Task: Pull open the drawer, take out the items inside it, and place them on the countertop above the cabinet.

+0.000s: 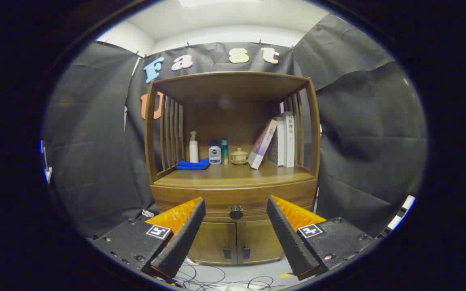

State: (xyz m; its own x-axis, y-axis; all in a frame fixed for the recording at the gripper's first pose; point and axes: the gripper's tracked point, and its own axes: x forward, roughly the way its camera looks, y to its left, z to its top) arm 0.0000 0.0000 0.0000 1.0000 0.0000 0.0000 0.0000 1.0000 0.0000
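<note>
Jaws: the gripper is held spread wide, nothing pinched.
Drawer: shut; judged stiff, rigid wood.
Hold: the round knob, centred between the fingertips, is best pinched.

- The cabinet stands ahead of the gripper, whose fingers are spread wide with nothing between them.
- The drawer knob sits beyond the fingers, above two lower doors.
- On the countertop: folded cloth left, bottles and lidded cup centre, books right.
- Cables lie on the floor below.
</note>
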